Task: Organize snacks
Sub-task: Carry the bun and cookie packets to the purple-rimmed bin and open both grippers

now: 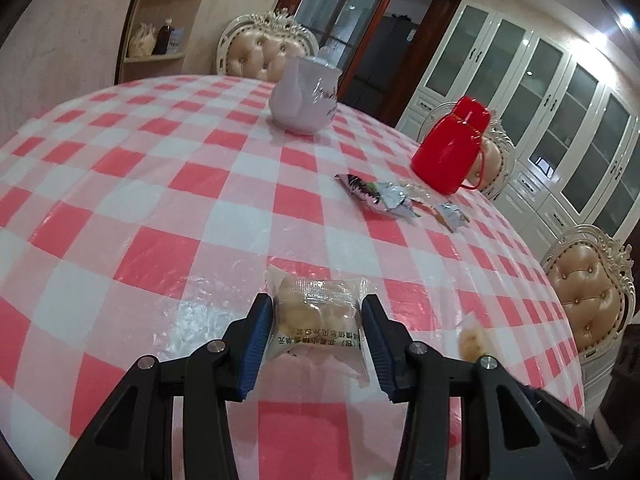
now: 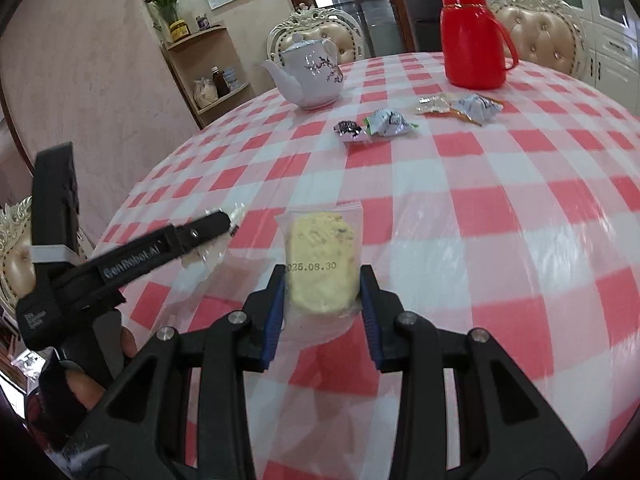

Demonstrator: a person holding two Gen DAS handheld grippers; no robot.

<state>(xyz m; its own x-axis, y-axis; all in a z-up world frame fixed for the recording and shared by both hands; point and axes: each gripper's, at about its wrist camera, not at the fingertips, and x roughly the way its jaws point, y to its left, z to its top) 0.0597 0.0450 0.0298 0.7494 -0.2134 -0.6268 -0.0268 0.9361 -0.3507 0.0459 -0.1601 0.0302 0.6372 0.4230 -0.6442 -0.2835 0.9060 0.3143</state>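
My left gripper (image 1: 316,300) is shut on a clear packet of pale round pastries (image 1: 316,320), its blue pads pressing on both sides just above the checked tablecloth (image 1: 160,200). In the right wrist view my right gripper (image 2: 323,272) is shut on a clear-wrapped yellow cake (image 2: 320,248) with a printed date. That view also shows the left gripper (image 2: 218,226) side-on at the left, with its packet's wrapper (image 2: 212,256) sticking out. Several small wrapped snacks (image 1: 394,198) (image 2: 388,122) lie further back near the red flask.
A white teapot (image 1: 304,96) (image 2: 312,76) and a red flask (image 1: 452,148) (image 2: 472,36) stand at the far side of the round table. Padded chairs (image 1: 592,300) ring the table. A corner shelf (image 2: 204,72) stands against the wall.
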